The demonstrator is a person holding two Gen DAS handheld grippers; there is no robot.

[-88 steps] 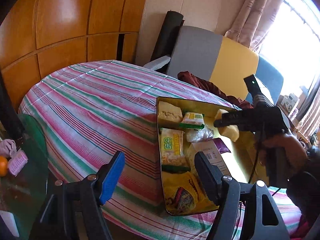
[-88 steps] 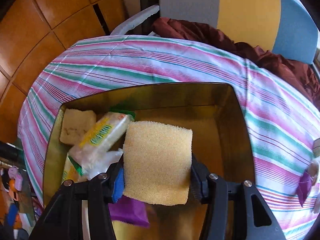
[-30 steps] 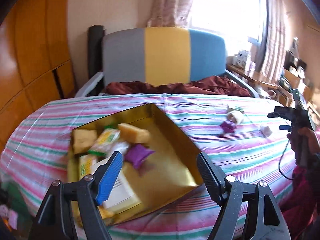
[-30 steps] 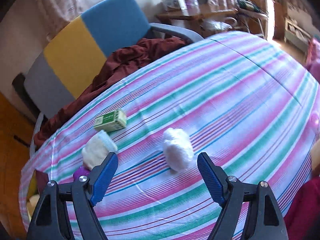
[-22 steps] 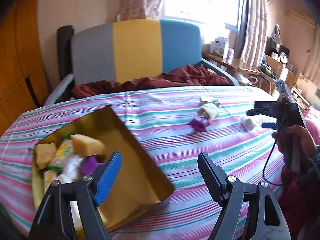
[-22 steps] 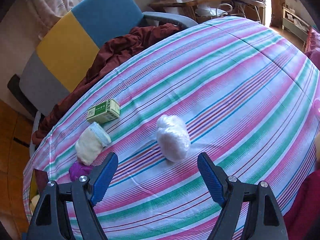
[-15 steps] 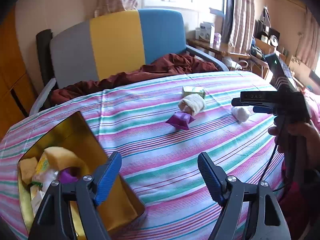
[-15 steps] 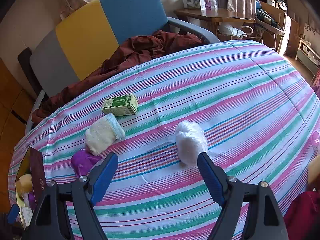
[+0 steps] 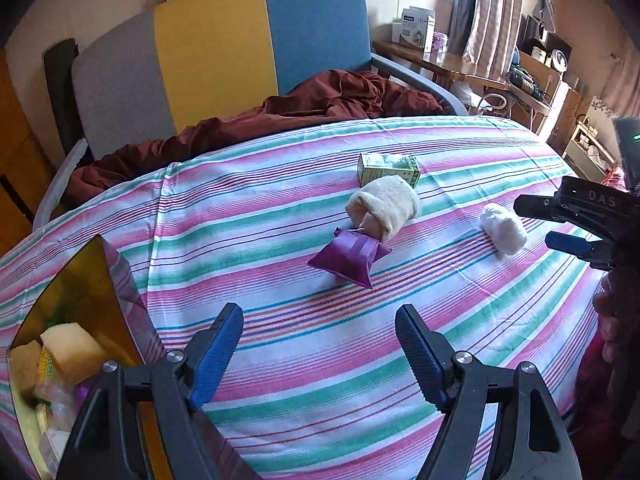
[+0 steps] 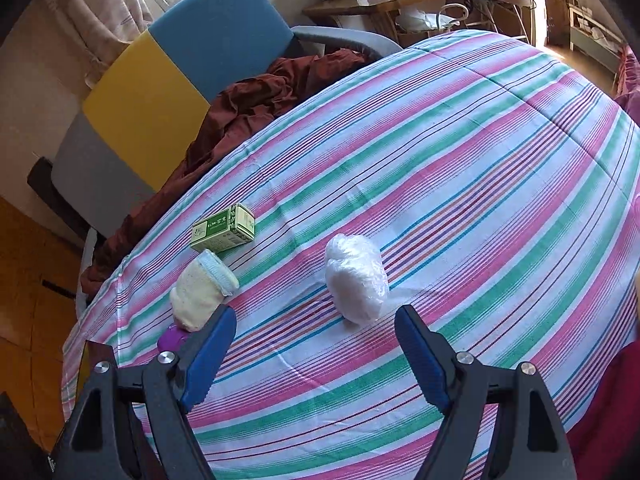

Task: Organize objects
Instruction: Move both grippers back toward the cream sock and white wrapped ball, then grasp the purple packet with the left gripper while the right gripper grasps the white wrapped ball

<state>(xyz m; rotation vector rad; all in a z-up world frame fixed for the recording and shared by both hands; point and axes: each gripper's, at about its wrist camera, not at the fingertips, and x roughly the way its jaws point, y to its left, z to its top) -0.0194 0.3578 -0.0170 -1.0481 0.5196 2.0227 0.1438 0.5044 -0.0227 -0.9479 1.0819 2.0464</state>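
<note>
Sponge now in box (image 9: 100, 280), my right hand-held gripper (image 10: 316, 344) empty, wide, lined on white bundle (image 10: 356, 278). Left hand-held gripper (image 9: 320, 344) wide, swung toward pouch (image 9: 348, 256).

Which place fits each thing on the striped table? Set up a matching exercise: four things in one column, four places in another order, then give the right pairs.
Things:
1. green box
2. purple packet
3. white plastic bundle
4. yellow sponge

Places:
A. inside the gold tin
B. just ahead of the open right gripper
C. farthest back, near the chair
D. touching the cream sock

Pairs: 1-C, 2-D, 3-B, 4-A
</note>
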